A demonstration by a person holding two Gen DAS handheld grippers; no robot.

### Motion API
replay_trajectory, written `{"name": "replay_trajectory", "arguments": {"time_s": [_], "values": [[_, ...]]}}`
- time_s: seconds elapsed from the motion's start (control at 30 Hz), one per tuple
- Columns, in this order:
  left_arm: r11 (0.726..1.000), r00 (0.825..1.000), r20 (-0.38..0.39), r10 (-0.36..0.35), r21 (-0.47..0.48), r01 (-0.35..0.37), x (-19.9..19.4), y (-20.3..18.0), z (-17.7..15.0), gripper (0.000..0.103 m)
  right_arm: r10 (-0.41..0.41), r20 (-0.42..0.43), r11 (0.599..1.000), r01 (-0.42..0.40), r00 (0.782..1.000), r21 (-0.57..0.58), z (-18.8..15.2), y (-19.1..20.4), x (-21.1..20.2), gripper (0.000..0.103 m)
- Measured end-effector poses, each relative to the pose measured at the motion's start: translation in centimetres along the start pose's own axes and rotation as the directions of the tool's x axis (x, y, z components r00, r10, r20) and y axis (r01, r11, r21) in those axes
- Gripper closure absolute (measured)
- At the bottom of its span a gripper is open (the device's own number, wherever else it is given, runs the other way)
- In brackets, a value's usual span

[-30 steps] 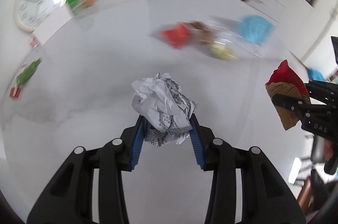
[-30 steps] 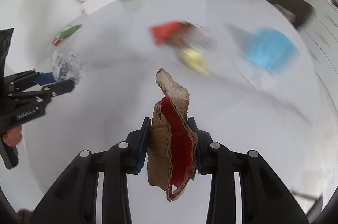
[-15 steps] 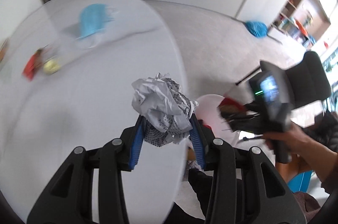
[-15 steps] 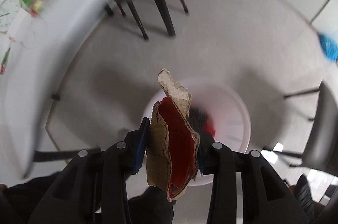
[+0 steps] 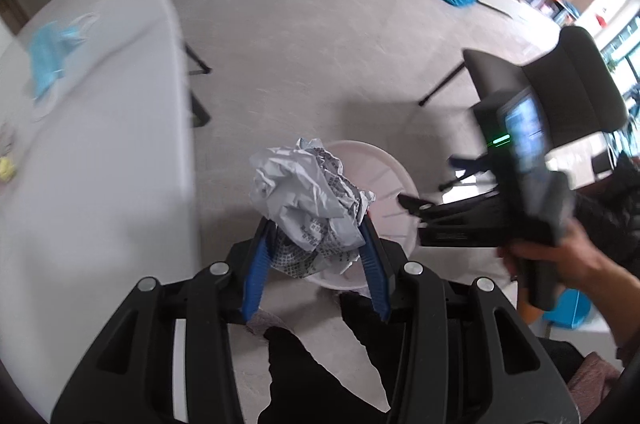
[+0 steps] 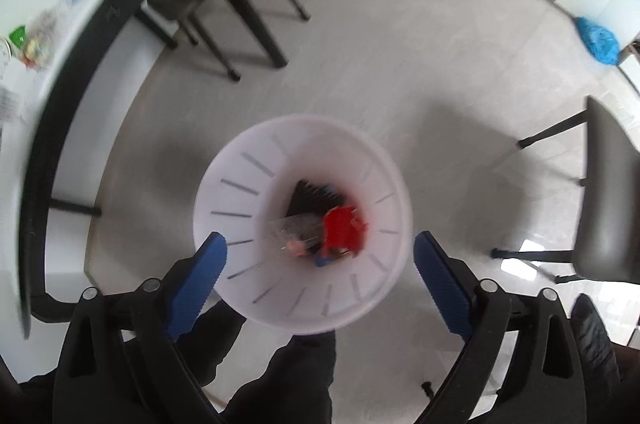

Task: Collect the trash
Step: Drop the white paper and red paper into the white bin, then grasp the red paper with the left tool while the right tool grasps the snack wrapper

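My left gripper [image 5: 316, 220] is shut on a crumpled ball of printed grey paper [image 5: 304, 196] and holds it just above the near rim of a white slotted trash bin [image 5: 384, 180] on the floor. My right gripper [image 6: 320, 244] is open and empty, straight above the same bin [image 6: 240, 192]. The red and brown cardboard piece [image 6: 344, 230] lies inside the bin on other trash. In the left wrist view the right gripper [image 5: 432, 200] reaches in from the right over the bin.
The white table [image 5: 100, 144] is at left with a blue face mask [image 5: 52, 44] and small wrappers on it. Dark chairs [image 6: 612, 192] stand around. A blue bag [image 6: 598, 38] lies on the far floor. My legs are below the bin.
Both grippers swung from the table to above the bin. The right gripper opened and the cardboard piece dropped into the bin. The left gripper still holds the paper ball.
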State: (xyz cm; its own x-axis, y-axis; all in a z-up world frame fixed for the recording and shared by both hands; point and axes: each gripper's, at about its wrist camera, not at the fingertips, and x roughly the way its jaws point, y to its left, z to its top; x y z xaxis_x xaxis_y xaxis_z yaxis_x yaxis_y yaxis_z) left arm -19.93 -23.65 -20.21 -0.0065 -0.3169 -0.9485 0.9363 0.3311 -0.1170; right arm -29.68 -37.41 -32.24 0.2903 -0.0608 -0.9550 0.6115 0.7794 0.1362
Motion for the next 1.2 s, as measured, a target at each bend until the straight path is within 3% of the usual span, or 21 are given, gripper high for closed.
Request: {"name": "replay_trajectory", "arguments": {"time_s": [0.1, 0.13, 0.17, 0.27, 0.4, 0.53, 0.7, 1.0, 1.2], "values": [[0.998, 0.998, -0.031, -0.045, 0.037, 0.046, 2.2, -2.0, 0.3, 0.049, -0.020, 0.062, 1.000, 0.019, 0.998, 0.007, -0.5, -1.8, -3.8, 0.003], [0.997, 0.997, -0.048, -0.064, 0.051, 0.066, 3.2, -2.7, 0.4, 0.039, -0.020, 0.075, 1.000, 0.019, 0.997, 0.009, -0.6, -2.4, -4.6, 0.003], [0.996, 0.996, -0.059, -0.063, 0.056, 0.066, 3.9, -3.2, 0.4, 0.029, -0.022, 0.091, 1.000, 0.021, 0.996, 0.015, -0.7, -3.1, -5.7, 0.003], [0.997, 0.995, -0.095, -0.040, 0.066, 0.047, 5.4, -4.3, 0.4, 0.019, -0.017, 0.105, 1.000, 0.014, 0.994, 0.025, -0.9, -4.3, -7.3, 0.003], [0.999, 0.996, -0.091, 0.007, 0.041, -0.003, 4.4, -4.4, 0.9, 0.019, -0.025, 0.109, 0.999, 0.021, 0.994, 0.037, -0.5, -4.7, -8.7, 0.003], [0.997, 0.998, -0.001, 0.070, -0.034, -0.070, -0.1, -3.3, 1.6, 0.011, -0.020, 0.138, 0.999, 0.015, 0.990, 0.036, -0.3, -3.8, -11.3, 0.003], [0.984, 0.988, 0.091, 0.126, -0.135, -0.113, -5.0, -1.3, 2.4, 0.010, 0.005, 0.161, 1.000, -0.006, 0.987, 0.005, 0.7, -2.2, -13.0, 0.003], [0.947, 0.965, 0.171, 0.199, -0.289, -0.144, -10.2, 3.6, 2.1, 0.009, 0.053, 0.195, 0.987, -0.022, 0.979, -0.158, 3.9, 3.9, -14.4, 0.003], [0.903, 0.944, 0.206, 0.257, -0.399, -0.158, -13.1, 9.0, -0.2, 0.009, 0.105, 0.208, 0.970, -0.054, 0.972, -0.237, 6.5, 10.1, -14.7, 0.003]]}}
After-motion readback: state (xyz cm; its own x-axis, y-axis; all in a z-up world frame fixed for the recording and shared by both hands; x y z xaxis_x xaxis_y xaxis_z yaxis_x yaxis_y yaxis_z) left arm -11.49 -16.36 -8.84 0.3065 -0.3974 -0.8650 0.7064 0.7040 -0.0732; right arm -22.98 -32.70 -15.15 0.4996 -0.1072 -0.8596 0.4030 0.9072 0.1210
